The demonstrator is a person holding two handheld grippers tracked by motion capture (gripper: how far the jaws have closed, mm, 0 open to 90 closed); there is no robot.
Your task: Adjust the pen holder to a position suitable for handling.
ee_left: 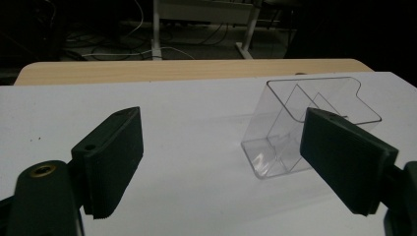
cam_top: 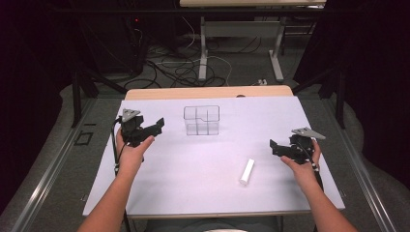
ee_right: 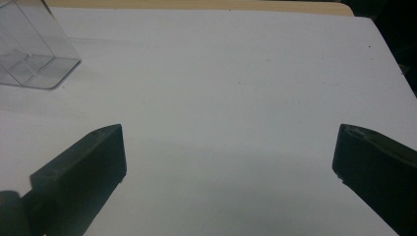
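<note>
Your clear plastic organizer [cam_top: 201, 120] stands upright toward the far middle of the white surface [cam_top: 193, 164], its inner dividers faint from the high view, so you can't count the compartments with certainty there. From your left tongs' view the organizer [ee_left: 290, 128] shows its stepped dividers and its base more plainly, but the right-hand black pad [ee_left: 344, 157] covers its near right corner, so that edge is hidden from you. Your right tongs' view catches just a corner of the organizer [ee_right: 29, 54] at the upper left, cut off by the frame. The white cylinder [cam_top: 247, 171] lies on its side on the surface nearer to you, right of centre and well apart from the organizer; its ends are too small to make out. Your left tongs [cam_top: 153, 126] hang above the surface left of the organizer, pointing toward it but apart from it; their jaws stand fairly wide, with bare surface between them, nothing gripped. Your right tongs [cam_top: 276, 148] sit at the right side of the surface, near the cylinder but not touching it, pointing inward; their jaws are spread wide, with plain white surface between the pads [ee_right: 93, 162] and nothing held. Beyond the far wooden edge of the surface, the floor with its cables [cam_top: 179, 67] and the table legs [cam_top: 203, 48] sits in dim light and is hard to read.
</note>
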